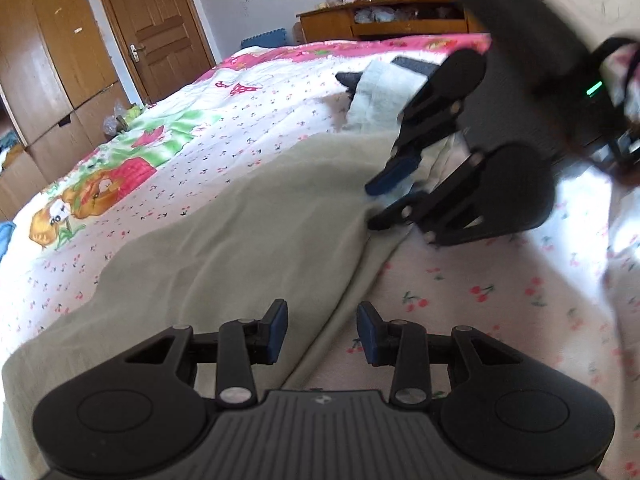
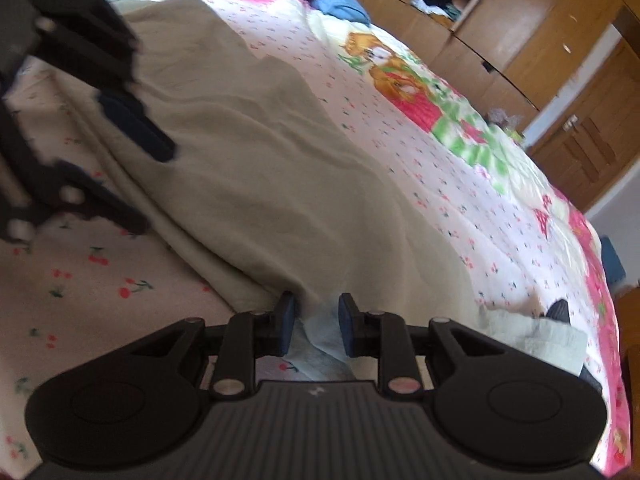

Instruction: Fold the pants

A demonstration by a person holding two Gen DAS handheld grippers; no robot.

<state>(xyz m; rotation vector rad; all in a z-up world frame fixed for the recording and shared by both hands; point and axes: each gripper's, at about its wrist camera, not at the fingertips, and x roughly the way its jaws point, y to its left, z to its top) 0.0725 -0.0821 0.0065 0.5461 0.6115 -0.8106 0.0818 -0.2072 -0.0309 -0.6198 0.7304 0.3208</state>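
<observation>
Beige pants (image 1: 224, 220) lie spread on the cherry-print bed quilt (image 1: 500, 292); they also show in the right wrist view (image 2: 288, 168). My left gripper (image 1: 322, 330) is open, its blue pads either side of the pants' near edge. My right gripper (image 2: 316, 326) is open at the pants' other end, over a pale light-blue bit of cloth (image 2: 320, 352). In the left wrist view the right gripper (image 1: 380, 204) sits at the far end of the pants with its fingers apart. In the right wrist view the left gripper (image 2: 140, 184) is blurred at the left.
A folded pale garment (image 1: 384, 92) and dark items lie further up the bed. Wooden wardrobes (image 1: 44, 64), a door (image 1: 156, 24) and a wooden desk (image 1: 384, 20) stand beyond. Blue clothes (image 2: 340, 4) lie at the bed's far end in the right wrist view.
</observation>
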